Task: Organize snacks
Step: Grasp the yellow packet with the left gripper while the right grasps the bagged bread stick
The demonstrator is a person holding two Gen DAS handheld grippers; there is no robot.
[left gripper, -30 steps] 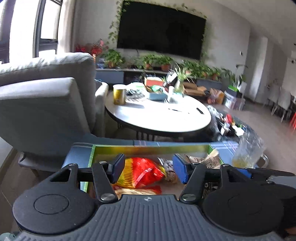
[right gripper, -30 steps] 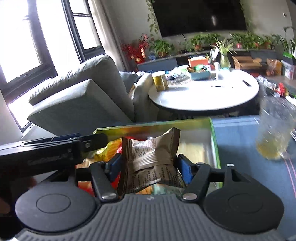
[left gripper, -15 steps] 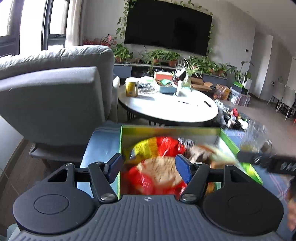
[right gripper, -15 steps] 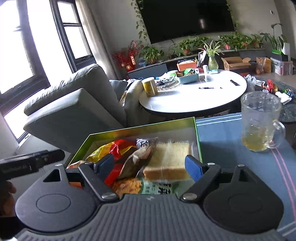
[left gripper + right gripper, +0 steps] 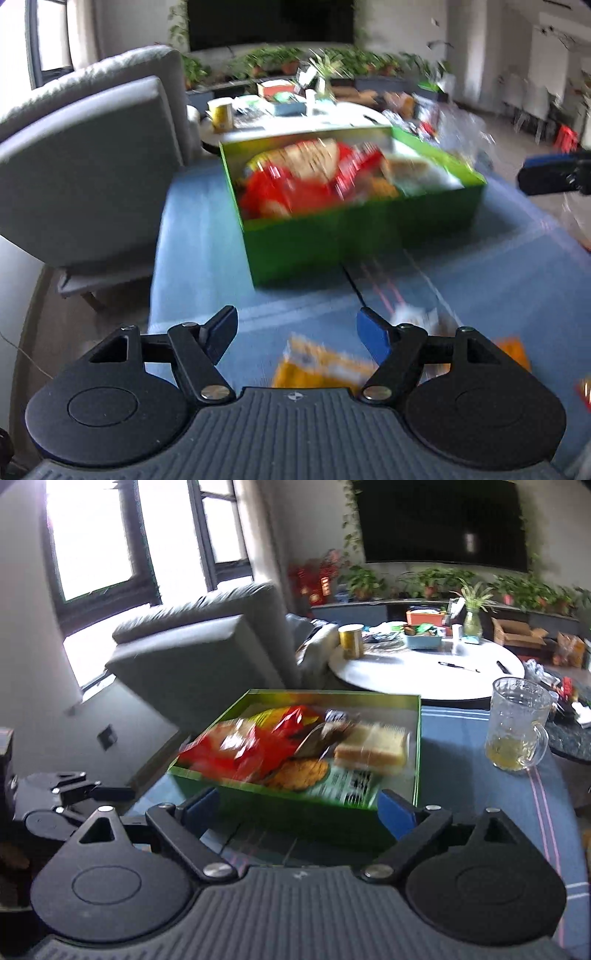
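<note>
Next snack: the yellow packet [image 5: 317, 363] lies on the blue worktop [image 5: 199, 236] just ahead of your left gripper [image 5: 297, 332], a little right of centre.
Left fingers: spreading, nothing between them.
Right gripper [image 5: 297, 814]: fingers spread, empty, facing the green box [image 5: 295, 812].
Nearer hand: left.
Box: already holds several snacks.
Hard to read: blur hides the packet's long axis; its near end is cut off by your gripper.
</note>
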